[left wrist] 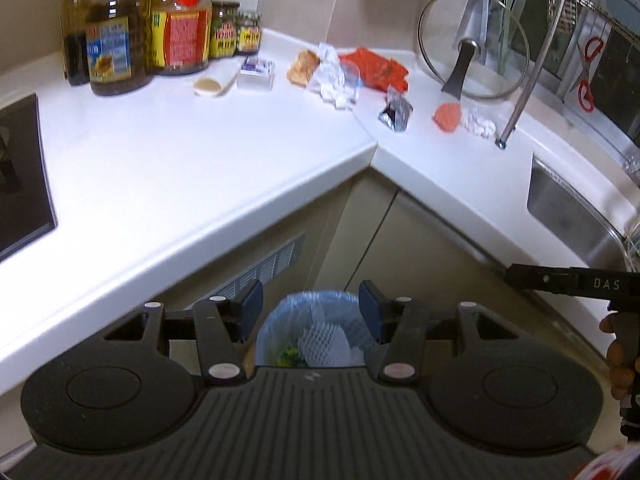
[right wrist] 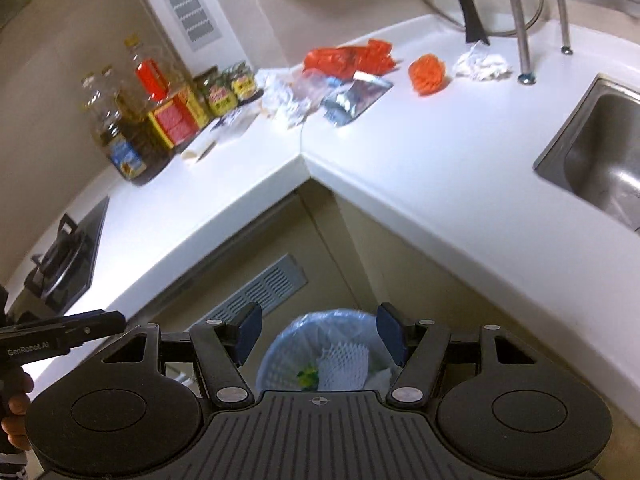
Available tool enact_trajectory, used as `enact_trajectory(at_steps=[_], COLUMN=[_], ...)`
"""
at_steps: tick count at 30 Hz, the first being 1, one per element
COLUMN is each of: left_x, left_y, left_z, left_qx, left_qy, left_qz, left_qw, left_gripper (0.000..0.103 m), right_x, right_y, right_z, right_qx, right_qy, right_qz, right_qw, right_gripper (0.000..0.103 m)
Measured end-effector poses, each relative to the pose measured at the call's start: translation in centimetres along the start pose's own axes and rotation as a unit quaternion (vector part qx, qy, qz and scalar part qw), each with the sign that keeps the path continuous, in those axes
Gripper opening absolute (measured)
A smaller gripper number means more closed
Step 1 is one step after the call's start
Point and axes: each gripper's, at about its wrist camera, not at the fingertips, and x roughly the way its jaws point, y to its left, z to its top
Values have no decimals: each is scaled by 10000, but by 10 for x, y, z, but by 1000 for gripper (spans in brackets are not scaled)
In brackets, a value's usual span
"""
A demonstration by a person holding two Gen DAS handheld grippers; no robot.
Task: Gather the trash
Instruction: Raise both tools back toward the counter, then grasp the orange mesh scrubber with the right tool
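Trash lies in the corner of the white counter: a red wrapper, crumpled white paper, a silver foil packet, an orange net ball and a small white wad. The same items show in the right wrist view: red wrapper, foil packet, orange ball, white wad. A blue-lined bin on the floor holds white foam netting. My left gripper and right gripper are both open and empty above the bin.
Oil and sauce bottles and jars stand at the back left. A stove is at left, a steel sink at right. A glass lid leans in a rack.
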Motion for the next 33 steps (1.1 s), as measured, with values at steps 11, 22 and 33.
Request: enact_trajectory(at_steps=[11,22,33], left_x=[16,53,90], left_y=[-8,-30,-37], left_z=[29,73,110], left_qx=[-169,-312,-475], left_qy=[-274,-544,-672], left_qz=[284,703,1132], left_qw=[9991,9956,9902], left_gripper=[49,49,49], right_x=[4,33,92], right_y=[-35,-86,-121], right_z=[44,115,193], right_qx=[-136,-433,-840], right_qy=[-268,-426,-665], right_qz=[-50,-70,-229], right_qw=[9995,9981,9940], right_gripper=[64,64,64])
